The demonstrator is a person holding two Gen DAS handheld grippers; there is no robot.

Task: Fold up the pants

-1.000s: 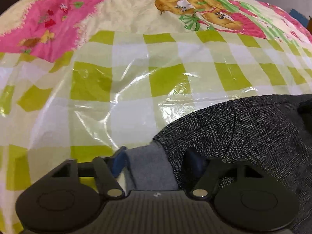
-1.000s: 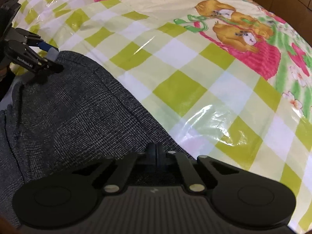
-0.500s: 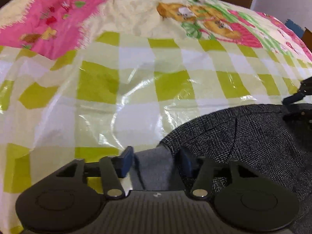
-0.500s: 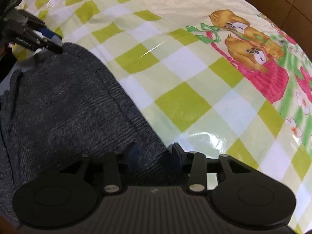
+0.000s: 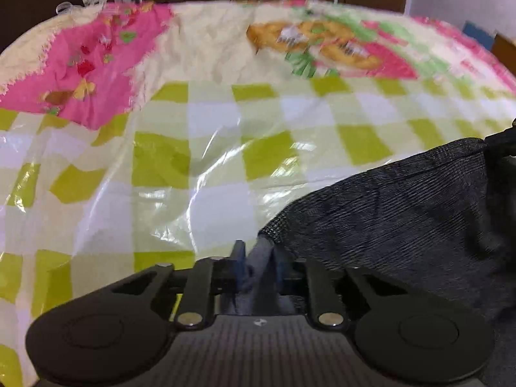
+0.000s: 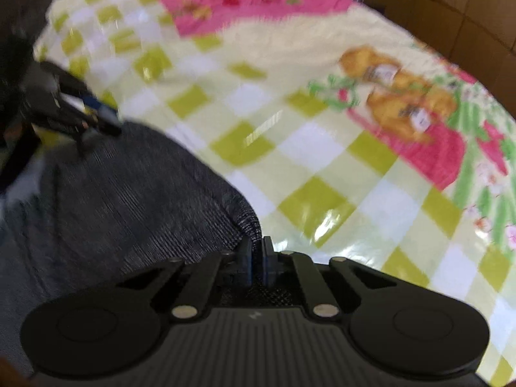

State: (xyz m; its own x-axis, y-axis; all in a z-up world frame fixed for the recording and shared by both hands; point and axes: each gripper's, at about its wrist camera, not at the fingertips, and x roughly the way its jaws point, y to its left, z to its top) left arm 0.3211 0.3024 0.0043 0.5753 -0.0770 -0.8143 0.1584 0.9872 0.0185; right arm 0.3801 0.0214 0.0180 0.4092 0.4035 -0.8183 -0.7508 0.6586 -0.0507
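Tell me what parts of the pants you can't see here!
- Left wrist view: the pants run off the right and bottom edges; the left claw hides the pinched corner.
- Right wrist view: motion blur smears the weave; the right claw covers its pinched edge.

I see the pants (image 5: 403, 213) as dark charcoal, finely ribbed knit with a lighter grey-blue inner face showing at one corner. They lie on a glossy checked tablecloth (image 5: 200, 148), with their far edge lifted clear of it and stretched taut. The corner with the grey-blue lining is pinched at one end of that edge; from my right wrist view the other corner (image 6: 248, 222) is pinched too, bunched into a small rounded fold. The cloth between sags in soft creases.
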